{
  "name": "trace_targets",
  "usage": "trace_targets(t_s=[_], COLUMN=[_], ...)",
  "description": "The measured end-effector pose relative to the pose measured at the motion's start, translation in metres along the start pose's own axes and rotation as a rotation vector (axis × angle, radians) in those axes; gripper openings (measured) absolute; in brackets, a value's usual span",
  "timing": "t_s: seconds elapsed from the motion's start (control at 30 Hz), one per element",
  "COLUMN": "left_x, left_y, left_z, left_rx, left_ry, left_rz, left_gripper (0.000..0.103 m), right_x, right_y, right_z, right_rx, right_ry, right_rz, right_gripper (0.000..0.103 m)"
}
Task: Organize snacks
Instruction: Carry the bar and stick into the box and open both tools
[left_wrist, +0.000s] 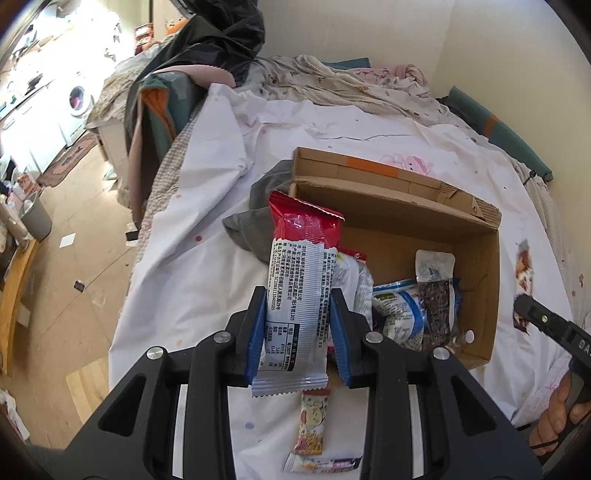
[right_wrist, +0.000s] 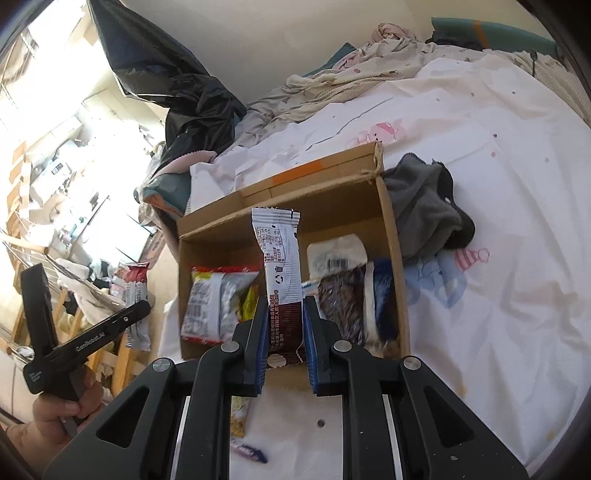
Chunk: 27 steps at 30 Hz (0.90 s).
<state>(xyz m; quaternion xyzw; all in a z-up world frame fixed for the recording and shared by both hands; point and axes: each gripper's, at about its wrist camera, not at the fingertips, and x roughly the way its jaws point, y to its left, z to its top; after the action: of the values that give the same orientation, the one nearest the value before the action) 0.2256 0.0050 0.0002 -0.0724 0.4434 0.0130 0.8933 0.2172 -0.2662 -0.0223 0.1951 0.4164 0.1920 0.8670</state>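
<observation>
Both grippers were clamped: our left gripper (left_wrist: 298, 317) held a red-white packet (left_wrist: 301, 280), right gripper (right_wrist: 285, 325) a brown-white packet (right_wrist: 279, 273), above the cardboard box (left_wrist: 480, 258).

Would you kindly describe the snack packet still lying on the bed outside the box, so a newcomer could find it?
Start at the open cardboard box on the white bedsheet. On the sheet just before its near wall lies a slim packet, alone outside the box. Unlike the red and silver wrappers nearby, it is pale, with pink and yellow cartoon print.
</observation>
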Motion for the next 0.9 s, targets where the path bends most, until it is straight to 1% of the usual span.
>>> trace_targets(t_s=[0.07,0.13,0.27,0.3,0.37,0.4,0.47,0.57,0.77,0.9], left_x=[0.007,0.015,0.026,0.03,0.037,0.037,0.036,0.035,0.05,0.057], left_y=[-0.005,-0.011,-0.018,-0.021,-0.026,-0.029,-0.043,-0.057,-0.072,-0.076], left_z=[0.001,0.001,-0.005,-0.006,-0.004,-0.002,0.003,0.006,0.001,-0.005], left_rx=[0.021,0.036,0.053,0.055,0.047,0.058,0.123,0.179,0.215,0.226], left_ry=[-0.001,0.008,0.001,0.01,0.052,0.056,0.029,0.003,0.047,0.067], left_rz=[-0.001,-0.022,-0.069,-0.076,-0.117,-0.133,-0.133,-0.138,-0.165,-0.174], left_gripper=[0.029,0.029,0.029,0.029,0.029,0.029,0.029,0.029,0.029,0.029], right_x=[0.012,0.022,0.041,0.045,0.05,0.053,0.056,0.063,0.07,0.073], right_y=[-0.001,-0.003,-0.011,-0.01,-0.006,-0.005,-0.003,-0.006,-0.009,-0.011], right_z=[0.005,0.008,0.0,-0.002,-0.007,-0.009,-0.012,-0.014,-0.017,-0.016], right_rx=[-0.026,-0.028,0.014,0.013,-0.003,-0.01,-0.015,0.003,0.012,0.021], right_ry=[0.022,0.042,0.098,0.112,0.131,0.14,0.152,0.167,0.184,0.191], right_rz=[-0.022,-0.031,-0.045,-0.047,-0.05,-0.046,-0.048,-0.05,-0.065,-0.055], right_gripper=[0.018,0.018,0.018,0.018,0.018,0.018,0.018,0.018,0.019,0.02])
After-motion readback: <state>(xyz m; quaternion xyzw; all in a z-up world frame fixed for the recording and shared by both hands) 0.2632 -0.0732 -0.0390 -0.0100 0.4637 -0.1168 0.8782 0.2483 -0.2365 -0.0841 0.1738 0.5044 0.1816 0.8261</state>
